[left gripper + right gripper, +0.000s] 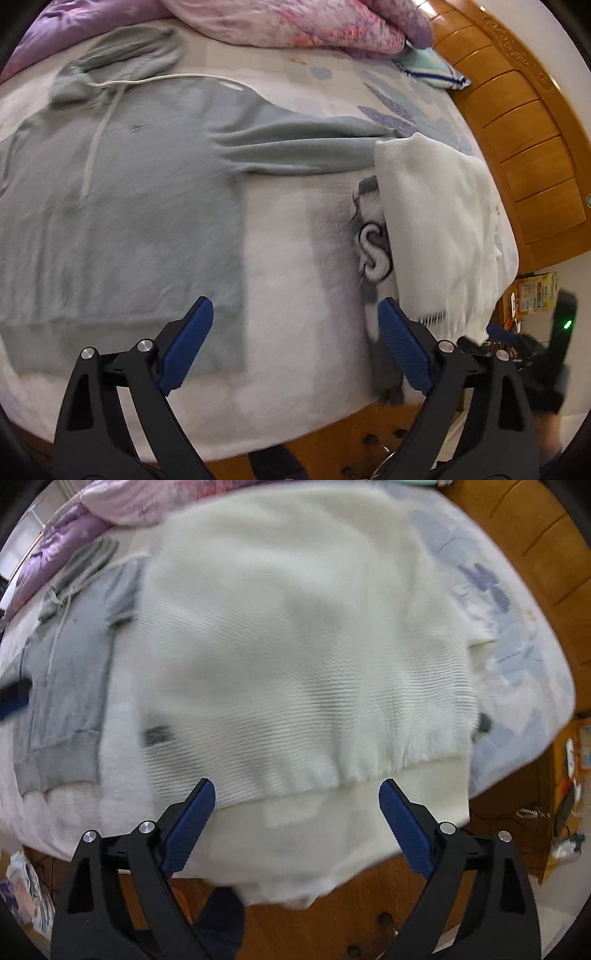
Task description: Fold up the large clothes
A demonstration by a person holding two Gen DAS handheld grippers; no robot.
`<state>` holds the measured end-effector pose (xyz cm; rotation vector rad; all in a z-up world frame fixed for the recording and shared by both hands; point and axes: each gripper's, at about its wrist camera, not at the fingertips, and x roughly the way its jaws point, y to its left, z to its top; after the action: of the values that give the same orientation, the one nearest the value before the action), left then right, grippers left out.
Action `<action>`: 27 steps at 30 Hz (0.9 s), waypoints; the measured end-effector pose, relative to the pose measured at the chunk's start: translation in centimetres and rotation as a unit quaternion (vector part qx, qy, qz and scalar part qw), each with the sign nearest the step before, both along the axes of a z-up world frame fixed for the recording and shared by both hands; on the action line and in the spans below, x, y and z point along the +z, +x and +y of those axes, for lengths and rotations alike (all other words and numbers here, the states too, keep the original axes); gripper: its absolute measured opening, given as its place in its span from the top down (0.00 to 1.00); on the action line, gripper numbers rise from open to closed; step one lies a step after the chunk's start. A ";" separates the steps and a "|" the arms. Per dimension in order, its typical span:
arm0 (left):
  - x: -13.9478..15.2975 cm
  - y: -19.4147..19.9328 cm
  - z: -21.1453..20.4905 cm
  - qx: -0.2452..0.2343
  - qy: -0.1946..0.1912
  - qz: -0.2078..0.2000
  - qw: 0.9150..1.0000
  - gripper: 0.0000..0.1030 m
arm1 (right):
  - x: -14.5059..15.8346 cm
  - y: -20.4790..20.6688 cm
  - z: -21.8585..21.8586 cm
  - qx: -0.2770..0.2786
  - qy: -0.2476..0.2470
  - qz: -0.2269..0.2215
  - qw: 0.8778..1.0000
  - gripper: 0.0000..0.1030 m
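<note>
A white knit sweater (303, 657) lies spread on the bed, its hem near the front edge; in the left wrist view it shows folded at the right (436, 221) over black lettering. A grey hoodie (122, 206) lies flat to its left, one sleeve stretched toward the sweater; it also shows in the right wrist view (62, 686). My left gripper (295, 332) is open and empty above the bed between the hoodie and the sweater. My right gripper (297, 812) is open and empty just over the sweater's hem.
Pink and purple quilts (295, 22) are piled at the far side of the bed. A wooden bed frame (524, 129) curves along the right. The wooden front edge (332, 915) lies below the grippers. Clutter (569, 775) stands on the floor at right.
</note>
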<state>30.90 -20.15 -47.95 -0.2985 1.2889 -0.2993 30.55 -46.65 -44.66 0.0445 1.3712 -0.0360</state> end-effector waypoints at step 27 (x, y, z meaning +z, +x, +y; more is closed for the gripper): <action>31.8 -28.7 20.2 0.061 0.098 -0.230 0.966 0.05 | 33.5 -24.3 26.4 0.045 0.034 -0.232 0.971 0.08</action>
<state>2.24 0.07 -16.14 -0.1268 0.8282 -0.1221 6.24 -20.22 -11.13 0.0451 0.9036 0.0924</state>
